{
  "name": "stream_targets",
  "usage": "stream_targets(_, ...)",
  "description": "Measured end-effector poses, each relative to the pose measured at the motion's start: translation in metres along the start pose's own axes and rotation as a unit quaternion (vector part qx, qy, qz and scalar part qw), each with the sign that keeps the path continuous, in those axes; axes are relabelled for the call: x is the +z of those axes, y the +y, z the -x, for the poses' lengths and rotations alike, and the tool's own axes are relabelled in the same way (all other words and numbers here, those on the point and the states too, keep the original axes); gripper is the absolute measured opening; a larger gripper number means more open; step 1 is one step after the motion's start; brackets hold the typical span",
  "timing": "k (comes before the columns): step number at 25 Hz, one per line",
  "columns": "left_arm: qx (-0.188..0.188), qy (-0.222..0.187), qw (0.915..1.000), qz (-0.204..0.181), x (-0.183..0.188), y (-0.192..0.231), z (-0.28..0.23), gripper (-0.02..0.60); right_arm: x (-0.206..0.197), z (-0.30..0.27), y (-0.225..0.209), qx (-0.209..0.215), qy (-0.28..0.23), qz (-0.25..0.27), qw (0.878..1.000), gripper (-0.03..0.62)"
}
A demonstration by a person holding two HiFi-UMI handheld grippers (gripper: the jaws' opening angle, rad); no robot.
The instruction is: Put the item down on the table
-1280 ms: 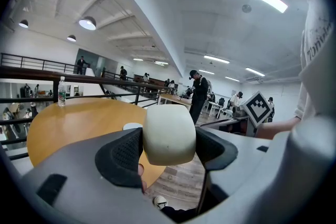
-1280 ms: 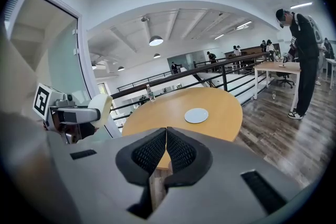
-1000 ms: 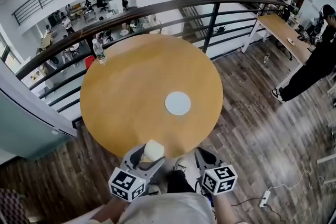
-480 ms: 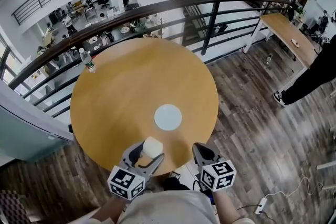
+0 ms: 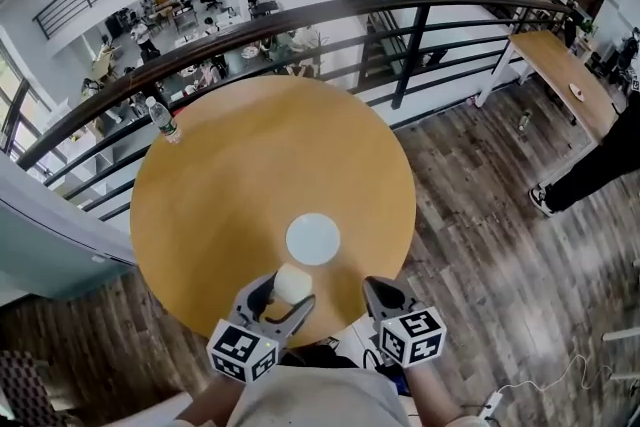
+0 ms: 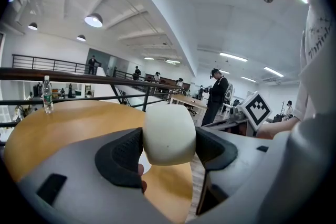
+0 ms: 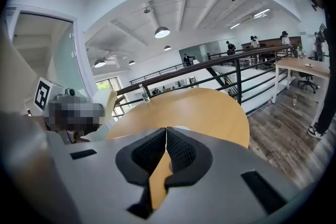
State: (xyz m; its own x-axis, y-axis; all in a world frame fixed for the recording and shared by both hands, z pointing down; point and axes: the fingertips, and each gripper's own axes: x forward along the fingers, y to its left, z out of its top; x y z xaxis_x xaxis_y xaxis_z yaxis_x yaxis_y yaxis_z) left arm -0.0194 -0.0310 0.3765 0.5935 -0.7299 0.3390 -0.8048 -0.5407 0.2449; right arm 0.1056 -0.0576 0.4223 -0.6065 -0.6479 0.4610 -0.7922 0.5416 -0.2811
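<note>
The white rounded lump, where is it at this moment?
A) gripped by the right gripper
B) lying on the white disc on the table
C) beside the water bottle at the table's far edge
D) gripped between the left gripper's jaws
D: the left gripper view shows the white lump squeezed between the jaws of the left gripper, while the right gripper is shut on nothing.
</note>
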Motion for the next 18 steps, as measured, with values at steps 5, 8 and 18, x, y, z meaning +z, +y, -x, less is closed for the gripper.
stream_targets(5, 0.009, 0.005, 0.9999, 0.001, -0.002, 0.004, 0.000, 0.313, 0.002, -0.009, 0.001, 0.007, 0.000, -0.001, 1.000, 0.025)
stream_targets(8, 0.011, 0.007, 0.9999, 0.000, 0.000, 0.011, 0.004, 0.313, 0.007, -0.012, 0.002, 0.002, -0.003, -0.004, 1.000, 0.025)
stream_targets(18, -0.016, 0.014, 0.9996, -0.017, 0.011, 0.035, 0.000, 0.313, 0.013, -0.013, 0.006, -0.037, -0.015, -0.027, 0.999, 0.025)
